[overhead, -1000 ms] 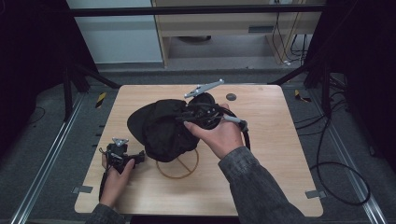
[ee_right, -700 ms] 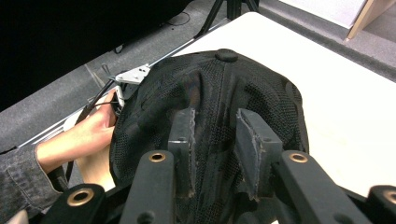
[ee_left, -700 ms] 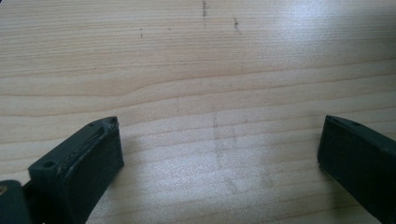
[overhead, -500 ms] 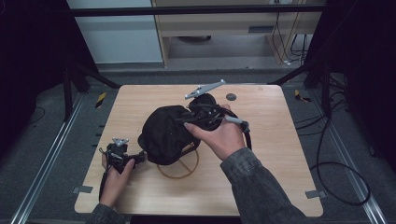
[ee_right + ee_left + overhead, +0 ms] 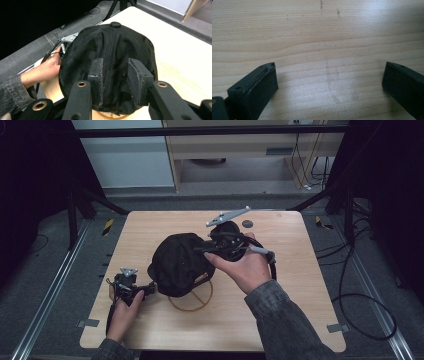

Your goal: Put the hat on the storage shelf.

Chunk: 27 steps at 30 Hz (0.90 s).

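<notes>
1. High view: We look down on a light wooden table (image 5: 300,320) where a person works with a gripper in each hand. The right hand (image 5: 247,267) holds the right gripper (image 5: 215,251) over the table's middle, its grey three-cornered plate (image 5: 227,216) raised toward the far edge. That gripper's tips meet a black cap (image 5: 177,262) sitting near the centre, a little toward our left. A thin tan ring (image 5: 192,297) lies flat on the wood, partly under the cap's near edge. A small dark disc (image 5: 247,223) rests near the far edge, well apart from the cap. The left hand (image 5: 122,312) holds the left gripper (image 5: 145,291) low at the near left, its tips just beside the cap; from here we cannot tell whether they touch it.

2. Left gripper view: We see the left gripper's two black jaws spread wide, nothing between them, bare wood grain of the table (image 5: 324,37) below.

3. Right gripper view: We see the right gripper (image 5: 115,75) with its jaws drawn close, pinching a fold of the black cap (image 5: 110,47) between them. The cap's mesh crown faces us, its top button (image 5: 115,24) at the far end. Beyond the cap sit the left hand (image 5: 47,67) and part of the left gripper (image 5: 66,40). A sliver of the tan ring (image 5: 110,116) peeks out beneath the cap.
</notes>
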Each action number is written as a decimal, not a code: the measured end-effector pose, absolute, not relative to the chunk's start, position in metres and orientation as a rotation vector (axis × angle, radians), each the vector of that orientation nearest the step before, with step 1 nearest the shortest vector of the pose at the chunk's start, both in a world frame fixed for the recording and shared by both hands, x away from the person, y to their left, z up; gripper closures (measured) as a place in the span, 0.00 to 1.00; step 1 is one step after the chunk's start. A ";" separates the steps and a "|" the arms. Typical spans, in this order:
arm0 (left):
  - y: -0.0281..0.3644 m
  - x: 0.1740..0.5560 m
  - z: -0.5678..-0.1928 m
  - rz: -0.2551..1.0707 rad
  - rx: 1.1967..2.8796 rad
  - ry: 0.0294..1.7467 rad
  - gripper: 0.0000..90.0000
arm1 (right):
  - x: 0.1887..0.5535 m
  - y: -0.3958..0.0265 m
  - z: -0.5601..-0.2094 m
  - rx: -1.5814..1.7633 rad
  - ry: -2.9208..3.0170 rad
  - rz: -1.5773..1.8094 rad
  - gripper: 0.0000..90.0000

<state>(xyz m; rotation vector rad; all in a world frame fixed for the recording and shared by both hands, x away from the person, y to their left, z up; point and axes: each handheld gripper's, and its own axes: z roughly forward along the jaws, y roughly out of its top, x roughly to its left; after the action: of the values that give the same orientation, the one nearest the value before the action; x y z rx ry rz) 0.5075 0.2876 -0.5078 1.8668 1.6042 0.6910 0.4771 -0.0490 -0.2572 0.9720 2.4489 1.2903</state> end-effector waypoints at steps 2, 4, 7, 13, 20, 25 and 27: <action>0.288 0.507 -0.508 0.691 1.867 1.604 0.00 | 0.476 -0.053 -0.258 0.973 2.444 1.292 0.71; 0.288 0.508 -0.508 0.691 1.867 1.604 0.00 | 0.475 -0.057 -0.258 0.983 2.441 1.289 0.71; 0.288 0.507 -0.508 0.691 1.867 1.604 0.00 | 0.474 -0.063 -0.260 0.993 2.436 1.298 0.70; 0.288 0.507 -0.508 0.691 1.867 1.604 0.00 | 0.472 -0.073 -0.261 1.003 2.423 1.298 0.68; 0.288 0.508 -0.508 0.692 1.865 1.603 0.00 | 0.468 -0.085 -0.261 1.020 2.402 1.299 0.63; 0.288 0.508 -0.508 0.692 1.865 1.603 0.00 | 0.465 -0.093 -0.260 1.031 2.384 1.295 0.61; 0.288 0.508 -0.508 0.692 1.865 1.603 0.00 | 0.464 -0.097 -0.261 1.039 2.377 1.292 0.60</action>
<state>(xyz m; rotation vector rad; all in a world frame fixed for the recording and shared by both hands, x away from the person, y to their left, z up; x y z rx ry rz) 0.5075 0.2876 -0.5079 1.8648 1.6031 0.6918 0.4640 -0.0974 -0.2607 1.0386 2.3768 1.2922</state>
